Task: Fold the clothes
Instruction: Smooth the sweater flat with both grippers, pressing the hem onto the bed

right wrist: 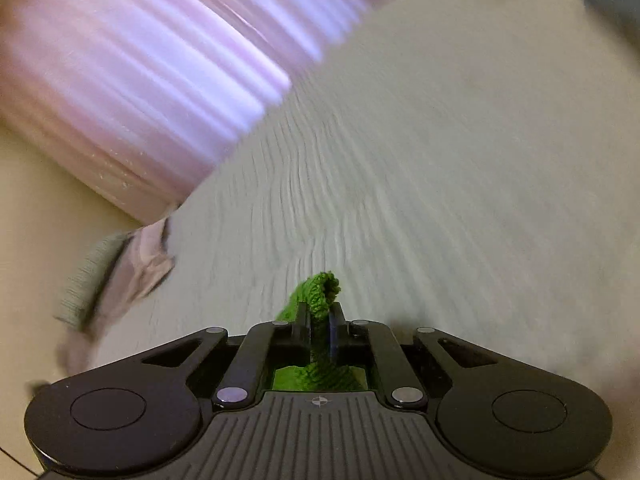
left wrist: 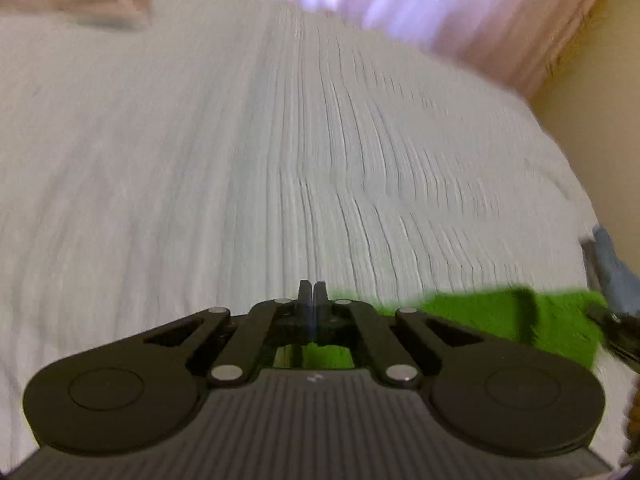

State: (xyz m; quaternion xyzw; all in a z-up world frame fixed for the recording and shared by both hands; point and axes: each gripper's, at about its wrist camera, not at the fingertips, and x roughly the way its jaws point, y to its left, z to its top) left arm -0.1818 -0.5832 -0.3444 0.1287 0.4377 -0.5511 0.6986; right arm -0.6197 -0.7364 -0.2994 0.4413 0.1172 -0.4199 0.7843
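Green knit [right wrist: 320, 292] is pinched in the right claw [right wrist: 319, 320], fingers clamped on a bunched bit that pokes up past the tips, more of it showing under the linkage. Left claw [left wrist: 313, 294] has its fingers pressed together; can't tell if any cloth is caught between them. From the left view the knit [left wrist: 500, 316] stretches out to the right over the white ribbed bed [left wrist: 240, 140]. Pink curtain [right wrist: 140, 80] behind the bed. Both shots pretty blurry.
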